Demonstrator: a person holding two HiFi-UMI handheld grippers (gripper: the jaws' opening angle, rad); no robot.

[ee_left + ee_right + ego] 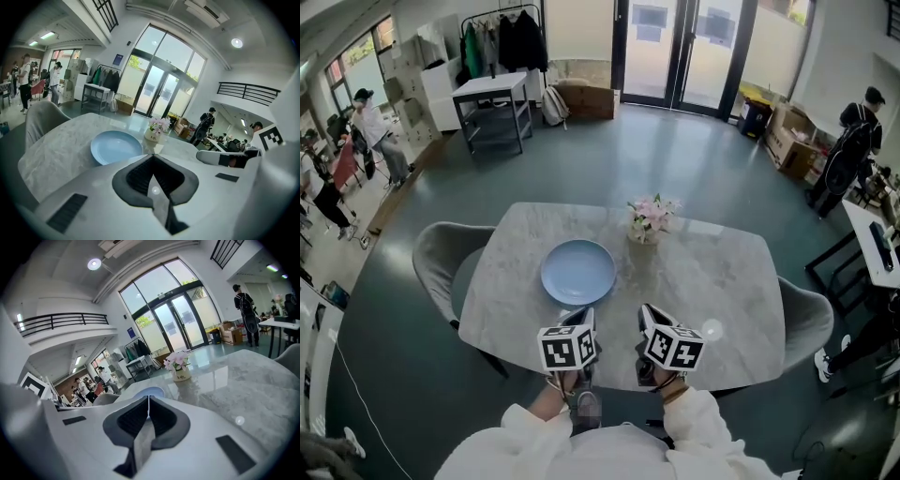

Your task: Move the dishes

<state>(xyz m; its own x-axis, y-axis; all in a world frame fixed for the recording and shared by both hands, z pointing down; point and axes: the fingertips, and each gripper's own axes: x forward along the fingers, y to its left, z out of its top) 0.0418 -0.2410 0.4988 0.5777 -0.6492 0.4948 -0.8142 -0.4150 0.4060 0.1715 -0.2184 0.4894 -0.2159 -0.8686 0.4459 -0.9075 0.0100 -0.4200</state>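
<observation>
A light blue plate lies on the marble table, left of centre; it also shows as the plate in the left gripper view and as the plate in the right gripper view. My left gripper hovers at the table's near edge, just short of the plate, jaws shut with nothing between them. My right gripper is beside it on the right, also shut and empty. In their own views the left gripper and the right gripper have their jaw tips touching.
A small vase of pink flowers stands at the table's far side, right of the plate. Grey chairs sit at the left and right ends. People stand and sit far off around the room.
</observation>
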